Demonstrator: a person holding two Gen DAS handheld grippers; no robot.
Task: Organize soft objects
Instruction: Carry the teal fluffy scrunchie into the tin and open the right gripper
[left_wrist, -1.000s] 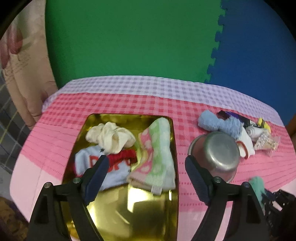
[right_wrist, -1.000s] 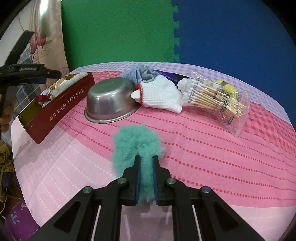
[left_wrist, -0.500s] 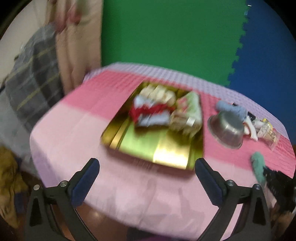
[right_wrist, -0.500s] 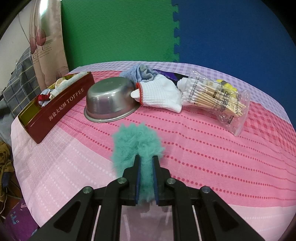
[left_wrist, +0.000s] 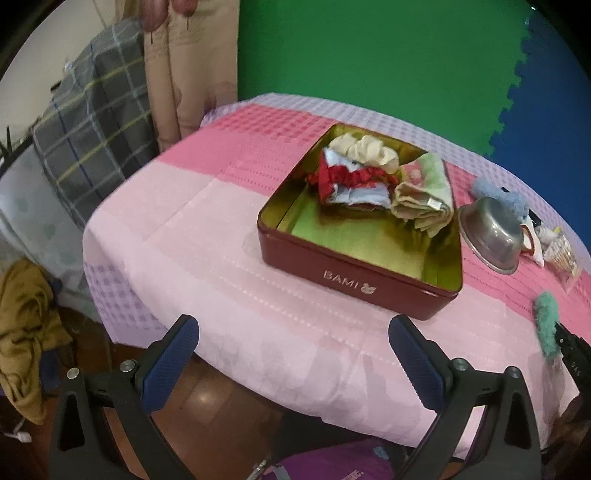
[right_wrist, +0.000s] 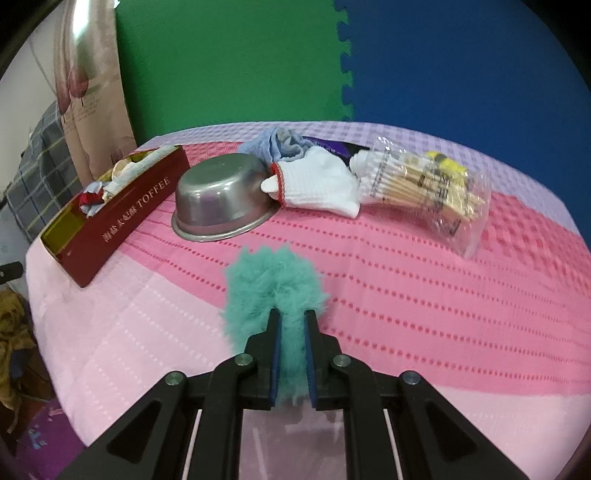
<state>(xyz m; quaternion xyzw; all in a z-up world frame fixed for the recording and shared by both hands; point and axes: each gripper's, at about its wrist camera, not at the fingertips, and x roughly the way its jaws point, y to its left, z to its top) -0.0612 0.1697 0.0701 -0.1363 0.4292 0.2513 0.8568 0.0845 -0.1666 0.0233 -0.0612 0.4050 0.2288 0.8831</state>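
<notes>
A dark red tin (left_wrist: 354, 275) (right_wrist: 122, 225) with a gold inside stands on the pink cloth. It holds a cream cloth (left_wrist: 369, 151), a red and blue garment (left_wrist: 351, 182) and a green and pink towel (left_wrist: 428, 192). My left gripper (left_wrist: 293, 343) hangs open and empty over the table's near edge, well short of the tin. My right gripper (right_wrist: 292, 325) is shut on a teal fluffy piece (right_wrist: 273, 280) (left_wrist: 546, 321), just above the cloth. A white glove (right_wrist: 317, 184) and a blue cloth (right_wrist: 277, 144) lie behind the steel bowl (right_wrist: 221, 201) (left_wrist: 491, 232).
A clear bag of cotton swabs (right_wrist: 424, 181) lies at the far right of the table. A plaid-covered seat (left_wrist: 85, 129) and a curtain (left_wrist: 184, 74) stand to the left. Brown cloth (left_wrist: 26, 332) lies on the floor. Green and blue foam mats line the back wall.
My left gripper has pulled back from over the tin to beyond the table's near edge and its jaws have spread wider. The right gripper and teal piece stay put.
</notes>
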